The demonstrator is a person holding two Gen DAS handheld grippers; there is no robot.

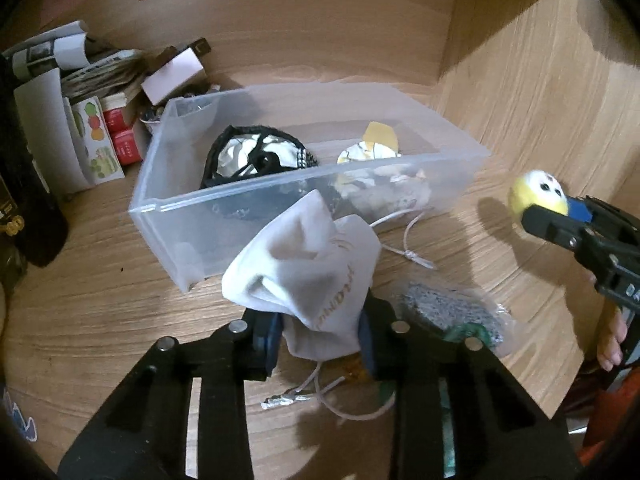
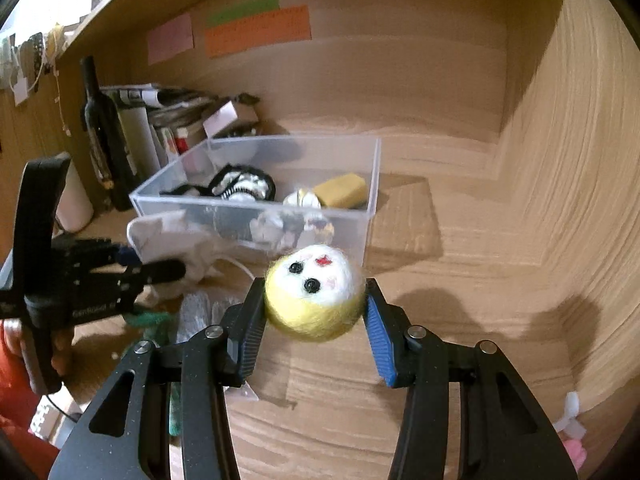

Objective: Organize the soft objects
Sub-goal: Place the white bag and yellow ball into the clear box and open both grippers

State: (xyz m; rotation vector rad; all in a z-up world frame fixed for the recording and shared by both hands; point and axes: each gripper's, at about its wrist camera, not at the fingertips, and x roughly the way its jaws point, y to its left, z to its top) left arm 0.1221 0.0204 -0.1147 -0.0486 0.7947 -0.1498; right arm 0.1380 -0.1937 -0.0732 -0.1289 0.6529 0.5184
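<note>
A clear plastic bin stands on the wooden desk and holds a black-and-white mesh item, a yellow sponge and crumpled soft pieces. My left gripper is shut on a white drawstring pouch, held just in front of the bin's near wall. My right gripper is shut on a yellow-and-white felt ball with a face, held above the desk to the right of the bin. The ball also shows in the left wrist view.
A grey speckled cloth in a clear wrapper and a green item lie on the desk near my left gripper. Books, boxes and a dark bottle stand at the back left. Wooden walls close the back and right.
</note>
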